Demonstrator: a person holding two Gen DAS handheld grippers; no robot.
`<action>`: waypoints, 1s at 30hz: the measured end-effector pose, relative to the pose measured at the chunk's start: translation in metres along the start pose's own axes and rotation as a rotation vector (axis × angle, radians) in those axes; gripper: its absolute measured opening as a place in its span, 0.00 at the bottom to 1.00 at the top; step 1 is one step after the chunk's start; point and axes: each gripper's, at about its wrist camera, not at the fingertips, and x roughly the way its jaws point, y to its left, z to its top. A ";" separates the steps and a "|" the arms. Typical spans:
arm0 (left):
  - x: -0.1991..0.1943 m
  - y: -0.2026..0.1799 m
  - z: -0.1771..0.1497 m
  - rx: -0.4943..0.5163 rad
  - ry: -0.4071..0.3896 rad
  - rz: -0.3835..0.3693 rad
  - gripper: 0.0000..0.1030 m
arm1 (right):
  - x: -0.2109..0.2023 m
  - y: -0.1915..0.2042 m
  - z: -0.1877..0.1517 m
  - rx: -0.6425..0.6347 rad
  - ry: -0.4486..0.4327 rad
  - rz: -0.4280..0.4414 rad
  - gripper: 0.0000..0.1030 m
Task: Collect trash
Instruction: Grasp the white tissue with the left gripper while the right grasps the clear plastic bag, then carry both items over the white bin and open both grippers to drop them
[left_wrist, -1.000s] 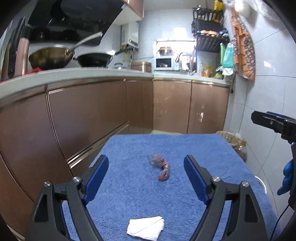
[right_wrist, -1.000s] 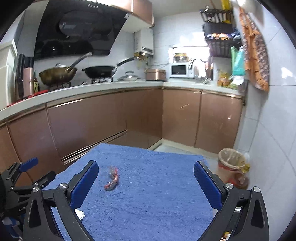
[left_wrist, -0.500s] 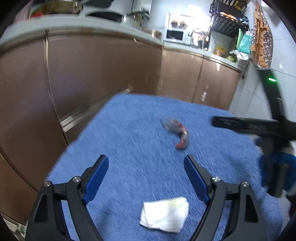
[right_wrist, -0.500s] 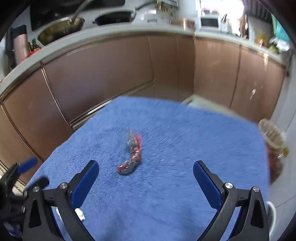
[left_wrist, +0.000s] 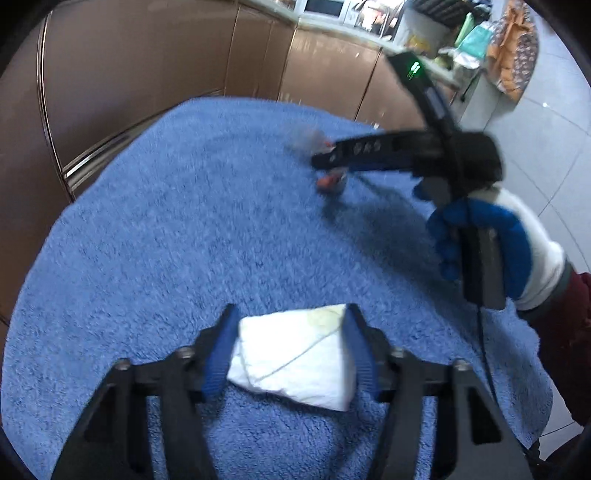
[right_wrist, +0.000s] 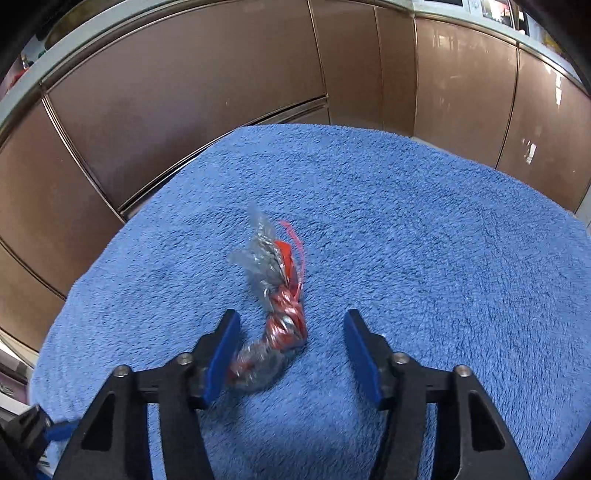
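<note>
Left gripper (left_wrist: 290, 339): jaws have just been closing, both pads now touching the white tissue (left_wrist: 295, 360) on the blue towel (left_wrist: 166, 229). Right gripper (right_wrist: 291, 350): jaws have just been closing, partly open, wrapper (right_wrist: 275, 314) between them; only the 9 o'clock pad touches it.

Twisted red-and-silver wrapper (right_wrist: 275, 317) between closing right hand-held gripper (right_wrist: 291, 354) jaws
</note>
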 end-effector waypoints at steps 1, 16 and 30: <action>-0.001 -0.002 -0.001 0.004 -0.001 0.002 0.47 | -0.001 0.000 0.000 0.000 0.001 0.005 0.40; -0.061 -0.029 -0.018 -0.006 -0.111 0.011 0.18 | -0.116 -0.011 -0.058 0.005 -0.114 0.028 0.18; -0.129 -0.104 -0.003 0.140 -0.237 -0.026 0.18 | -0.280 -0.045 -0.158 0.131 -0.337 -0.084 0.18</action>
